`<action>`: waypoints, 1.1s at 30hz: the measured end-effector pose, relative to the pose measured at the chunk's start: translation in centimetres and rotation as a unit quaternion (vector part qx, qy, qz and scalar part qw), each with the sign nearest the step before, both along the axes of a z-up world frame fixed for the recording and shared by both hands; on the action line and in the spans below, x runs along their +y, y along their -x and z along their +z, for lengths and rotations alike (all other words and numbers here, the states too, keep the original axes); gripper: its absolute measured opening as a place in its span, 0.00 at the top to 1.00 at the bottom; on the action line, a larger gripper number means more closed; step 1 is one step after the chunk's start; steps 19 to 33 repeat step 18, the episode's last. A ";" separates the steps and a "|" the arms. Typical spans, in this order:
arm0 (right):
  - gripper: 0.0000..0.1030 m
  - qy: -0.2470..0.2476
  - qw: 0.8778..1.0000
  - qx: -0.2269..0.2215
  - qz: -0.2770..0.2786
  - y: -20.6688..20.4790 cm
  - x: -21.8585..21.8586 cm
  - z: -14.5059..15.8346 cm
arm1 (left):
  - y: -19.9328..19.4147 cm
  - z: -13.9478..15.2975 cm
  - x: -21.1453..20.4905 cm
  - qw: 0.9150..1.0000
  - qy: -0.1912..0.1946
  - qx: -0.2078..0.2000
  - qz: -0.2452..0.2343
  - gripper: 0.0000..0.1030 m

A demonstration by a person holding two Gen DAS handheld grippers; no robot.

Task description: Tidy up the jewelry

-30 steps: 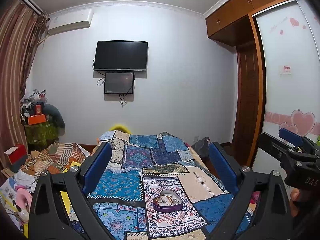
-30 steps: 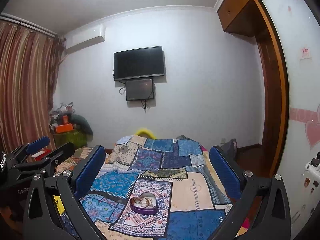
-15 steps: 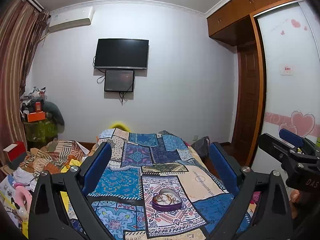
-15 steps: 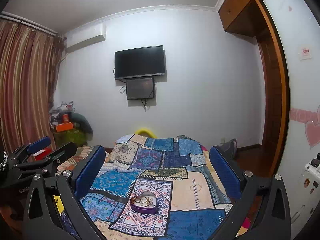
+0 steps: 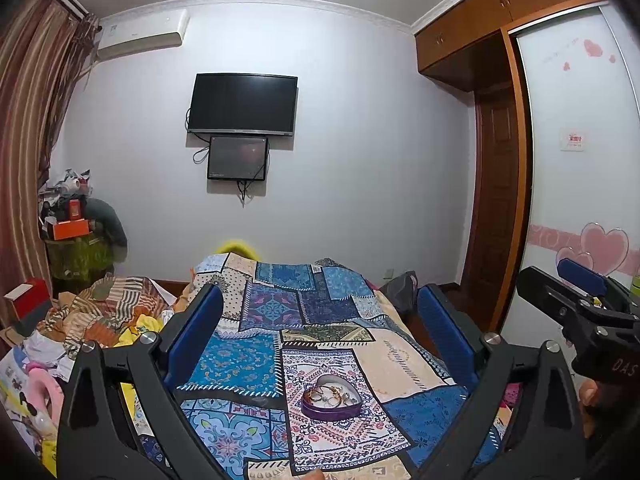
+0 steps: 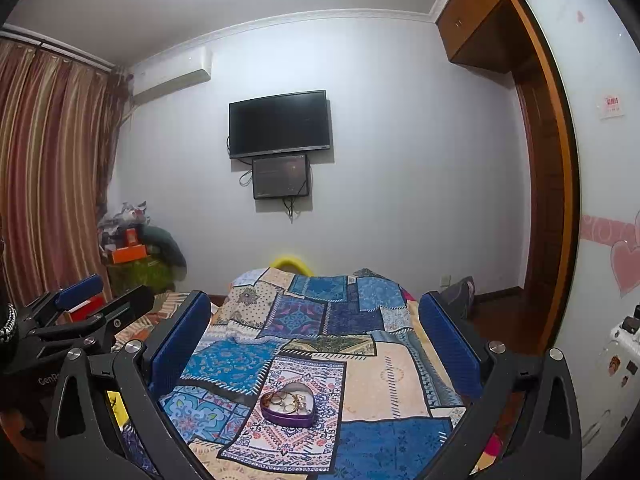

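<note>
"Were the tongs apart?"

"Yes. The left gripper (image 5: 320,332) and the right gripper (image 6: 316,328) were both wide apart, holding nothing."

"Where was the jewelry?"

"In a purple heart box (image 5: 331,400) on the quilt (image 5: 248,364), ahead of both. Far behind, a TV (image 5: 242,105) hung on the wall."
</note>
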State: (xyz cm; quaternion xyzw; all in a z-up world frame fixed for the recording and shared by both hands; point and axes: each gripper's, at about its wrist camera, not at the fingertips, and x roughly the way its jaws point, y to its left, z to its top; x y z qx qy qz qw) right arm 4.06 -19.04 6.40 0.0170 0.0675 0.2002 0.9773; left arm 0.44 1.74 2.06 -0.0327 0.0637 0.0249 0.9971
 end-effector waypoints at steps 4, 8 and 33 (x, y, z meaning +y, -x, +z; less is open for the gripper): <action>0.00 0.000 1.000 0.000 0.000 0.0 0.0 -0.1 | -0.1 0.1 0.0 1.000 0.000 0.002 -0.001 0.05; 0.00 0.000 1.000 0.002 0.000 -0.1 0.0 0.0 | -0.4 0.1 0.2 1.000 0.002 0.004 -0.002 0.04; 0.00 0.001 1.000 0.012 -0.002 -1.0 0.1 -0.6 | -0.9 -0.4 0.5 1.000 0.001 0.012 -0.007 0.04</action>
